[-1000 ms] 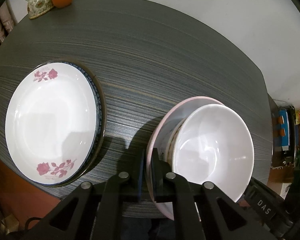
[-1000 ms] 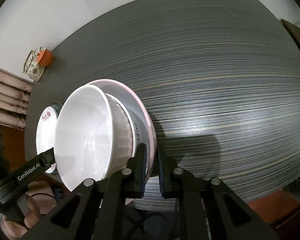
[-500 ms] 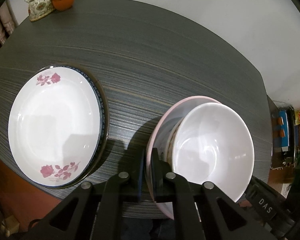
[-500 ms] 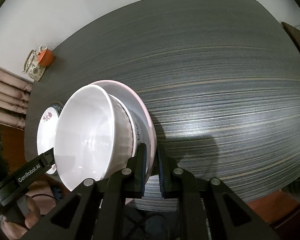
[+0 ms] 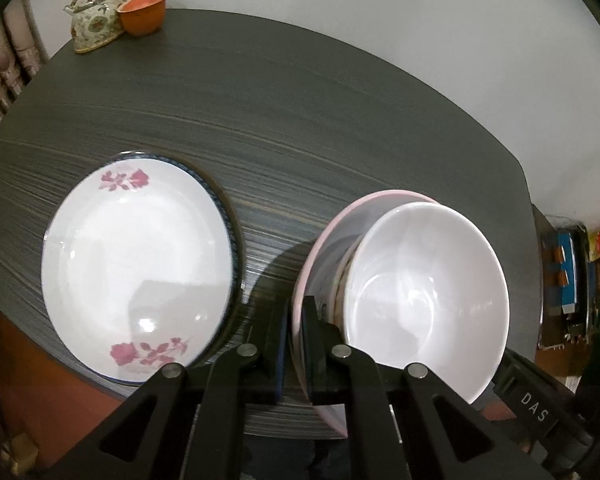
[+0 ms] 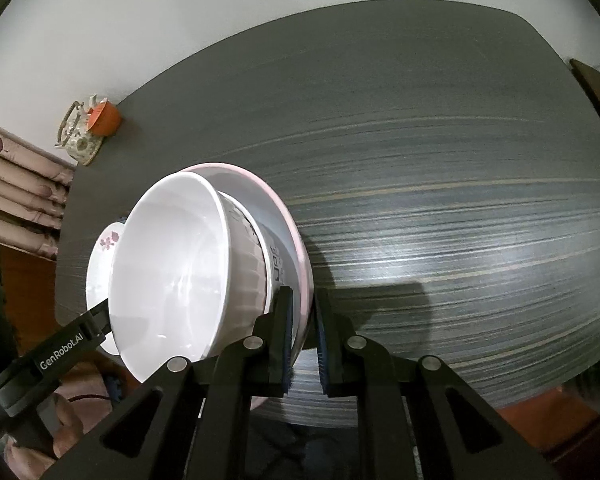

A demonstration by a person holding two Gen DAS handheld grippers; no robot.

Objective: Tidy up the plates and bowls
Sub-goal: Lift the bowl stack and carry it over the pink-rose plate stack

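On the dark striped tabletop [image 5: 308, 128] two groups of dishes are visible. At the left side of the left wrist view lies a stack of flat plates, with the white rose plate [image 5: 136, 264] on top and a blue-rimmed plate just visible under it. Beside it, a little apart, is the second group: the pink plate [image 5: 320, 248] with the white bowl [image 5: 428, 300] sitting in it, and what seems to be another bowl nested under the white one.

Both grippers are clamped on the rim of the pink plate, on opposite sides. The left gripper [image 5: 296, 344] has its jaws together on the near left edge, and the right gripper [image 6: 303, 332] pinches the near right edge with only the rim between its pads. The plate casts a wide shadow on the tabletop, so I judge that it is lifted, with the bowls carried on it.

The step in hand seems to be the transport of this pink plate with its bowls, probably toward the rose plate stack. The next move calls for both hands to travel together at the same height, because any tilt can let the bowls slide. Then the plate must come down flat before the jaws open.

Far away at the table corner stand a small teapot [image 5: 96, 20] and an orange cup [image 5: 142, 14], touching each other.
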